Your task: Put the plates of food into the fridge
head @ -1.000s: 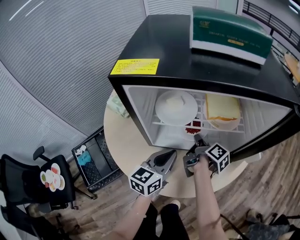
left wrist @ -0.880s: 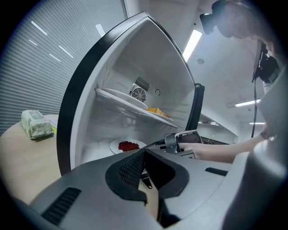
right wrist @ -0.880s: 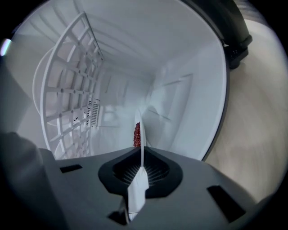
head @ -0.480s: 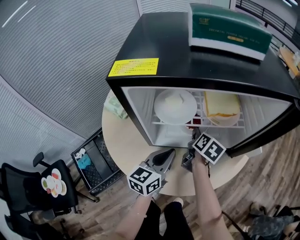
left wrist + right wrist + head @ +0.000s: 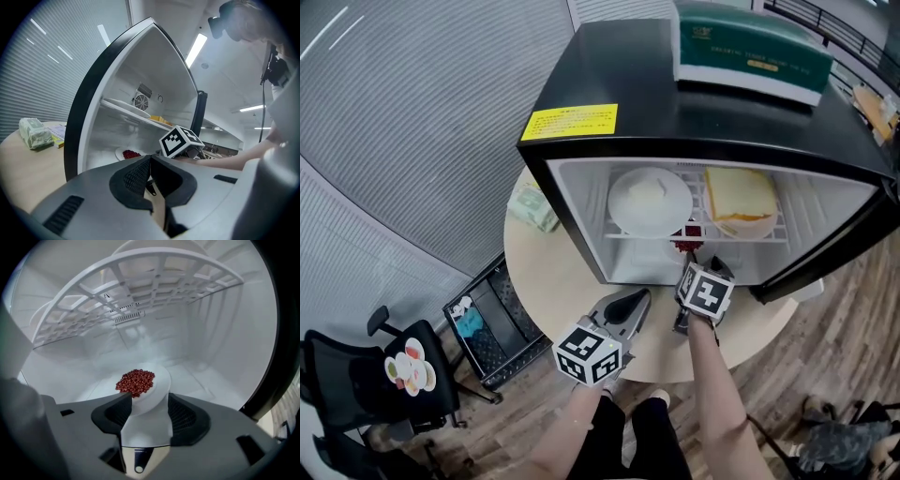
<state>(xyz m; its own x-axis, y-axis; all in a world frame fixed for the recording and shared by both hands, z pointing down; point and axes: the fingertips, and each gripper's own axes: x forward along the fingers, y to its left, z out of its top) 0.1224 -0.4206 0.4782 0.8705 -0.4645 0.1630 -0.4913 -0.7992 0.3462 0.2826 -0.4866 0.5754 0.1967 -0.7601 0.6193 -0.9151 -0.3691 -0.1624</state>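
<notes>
White plate (image 5: pixel 157 383) of red berries (image 5: pixel 136 380), apparently flat on the fridge floor (image 5: pixel 79 376).

Nothing here can be read. A yellow label (image 5: pixel 570 122) on top of the black fridge (image 5: pixel 675 117) carries lines of print too small to make out. The green box (image 5: pixel 750 42) bears gold lettering, equally illegible.

Bright even indoor light, ceiling strip lights (image 5: pixel 197 47) glaring, fisheye bending at edges, dark vignetted corners
</notes>
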